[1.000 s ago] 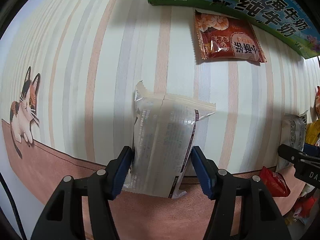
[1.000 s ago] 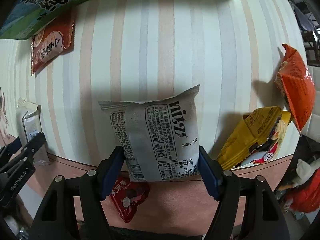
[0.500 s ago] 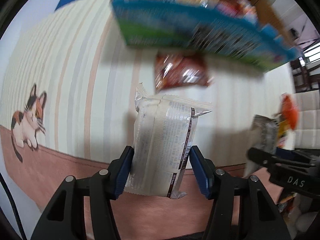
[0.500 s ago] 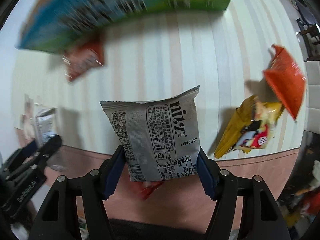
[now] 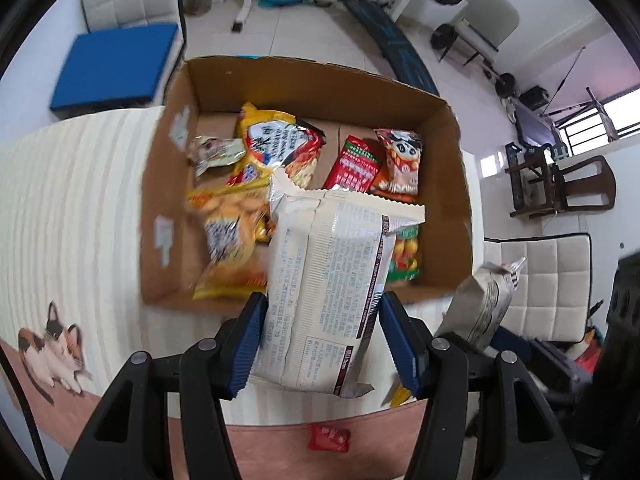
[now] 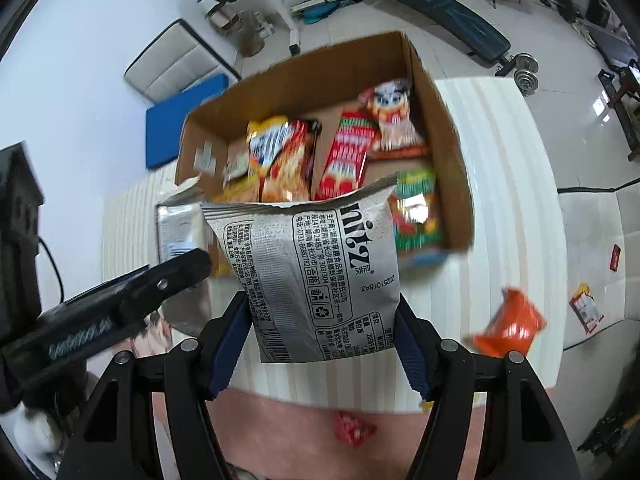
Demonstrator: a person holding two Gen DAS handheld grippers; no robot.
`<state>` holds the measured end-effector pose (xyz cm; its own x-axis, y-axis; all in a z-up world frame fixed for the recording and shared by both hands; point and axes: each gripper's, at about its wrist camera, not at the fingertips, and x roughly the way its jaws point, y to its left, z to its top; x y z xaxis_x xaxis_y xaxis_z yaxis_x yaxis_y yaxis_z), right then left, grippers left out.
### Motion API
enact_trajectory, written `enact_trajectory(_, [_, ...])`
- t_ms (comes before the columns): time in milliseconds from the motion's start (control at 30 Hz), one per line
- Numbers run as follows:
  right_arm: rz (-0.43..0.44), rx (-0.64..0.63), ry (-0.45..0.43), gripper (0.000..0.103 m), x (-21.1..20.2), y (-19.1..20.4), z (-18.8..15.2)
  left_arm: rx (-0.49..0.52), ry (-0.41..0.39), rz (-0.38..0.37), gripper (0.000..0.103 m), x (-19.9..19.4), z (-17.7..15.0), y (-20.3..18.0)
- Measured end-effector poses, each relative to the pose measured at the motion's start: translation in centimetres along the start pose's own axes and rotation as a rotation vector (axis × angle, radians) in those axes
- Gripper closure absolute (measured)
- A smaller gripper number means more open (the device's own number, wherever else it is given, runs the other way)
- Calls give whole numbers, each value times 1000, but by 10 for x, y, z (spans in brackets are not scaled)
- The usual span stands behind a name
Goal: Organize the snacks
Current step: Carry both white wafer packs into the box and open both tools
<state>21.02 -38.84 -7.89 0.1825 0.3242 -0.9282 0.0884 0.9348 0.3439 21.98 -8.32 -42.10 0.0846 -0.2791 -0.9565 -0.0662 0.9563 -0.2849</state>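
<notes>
Two packets aloft near the part-filled cardboard box (image 5: pixel 456 184): cream packet (image 5: pixel 324 300) clamped in left hand-held gripper (image 5: pixel 322 350), grey packet (image 6: pixel 320 280) in right hand-held gripper (image 6: pixel 322 344); orange packet (image 6: pixel 510 330) left by table's (image 6: pixel 500 160) right edge.

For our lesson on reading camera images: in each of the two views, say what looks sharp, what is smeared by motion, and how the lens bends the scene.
Left wrist view: the cream packet is sharp, the yellow bag in the cardboard box is smeared, and the box walls bow. Right wrist view: the grey packet is crisp, the orange bag and the boxed snacks blur, and dark corners ring the picture.
</notes>
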Motion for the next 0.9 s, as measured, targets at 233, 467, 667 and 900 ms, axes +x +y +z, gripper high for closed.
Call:
enact_trajectory(233, [-45,19,28,32,28,-4,48,-39,134,1,47,44,56,2])
enact_trajectory(467, [-54,45,75,32,56,-20,63,-70,259,-12,46,79,68,7])
enact_trajectory(667, [-16,69,184,23,80,-29,61,-103,331,-14,46,96,64,14])
enact_trajectory(900, [-55,36,198,13,79,-29,58,-91,302,-17,18,86,60,15])
